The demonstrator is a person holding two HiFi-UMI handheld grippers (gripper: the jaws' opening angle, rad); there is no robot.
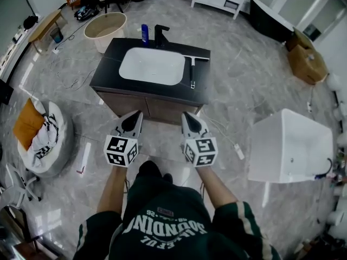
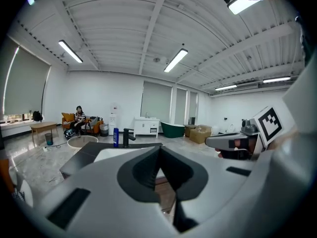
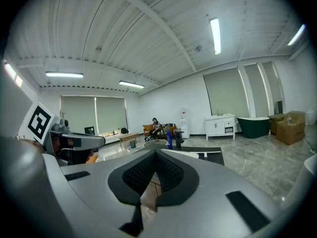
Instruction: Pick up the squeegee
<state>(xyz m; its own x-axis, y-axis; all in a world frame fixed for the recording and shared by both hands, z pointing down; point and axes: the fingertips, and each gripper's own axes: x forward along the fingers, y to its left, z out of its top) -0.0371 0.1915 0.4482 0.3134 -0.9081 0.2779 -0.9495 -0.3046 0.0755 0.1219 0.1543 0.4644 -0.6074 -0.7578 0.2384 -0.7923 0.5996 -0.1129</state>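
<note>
- Stage: early approach, nothing grasped yet
- Squeegee (image 1: 192, 72) lies flat on the black worktop (image 1: 111, 72), just R of the basin (image 1: 152, 66). Blade bar is toward the far edge, handle points back toward the person, nothing touches it
- L gripper (image 1: 135, 115) clenched, tips met, nothing btwn them; its own view (image 2: 159, 150) shows the same
- R gripper (image 3: 155, 153) also clenched & empty, ribbed pads closed on each other in its own view
- In head view both grippers are held side by side in front of the person, tips about at the near edge of the vanity, well apart from the squeegee, aimed roughly at the worktop
- R gripper (image 1: 186, 115) sits more or less in line w/ the handle, so prob the one to take it (a guess only)
- Tap (image 1: 161, 34) & blue bottle (image 1: 145, 32) stand at the back of the worktop, away from the squeegee, not in the way
- Done so far: nil, beyond facing the vanity w/ both grippers up
- Left to do: reach over the worktop, open the jaws, set them astride the handle, close, lift clear
- Handle looks thin & lies flat on a hard top, so I'd expect the jaws to need to come right down to the surface to catch it
- Basin rim is close on the handle's L side, so prob less room there; R side of the handle has bare worktop
</note>
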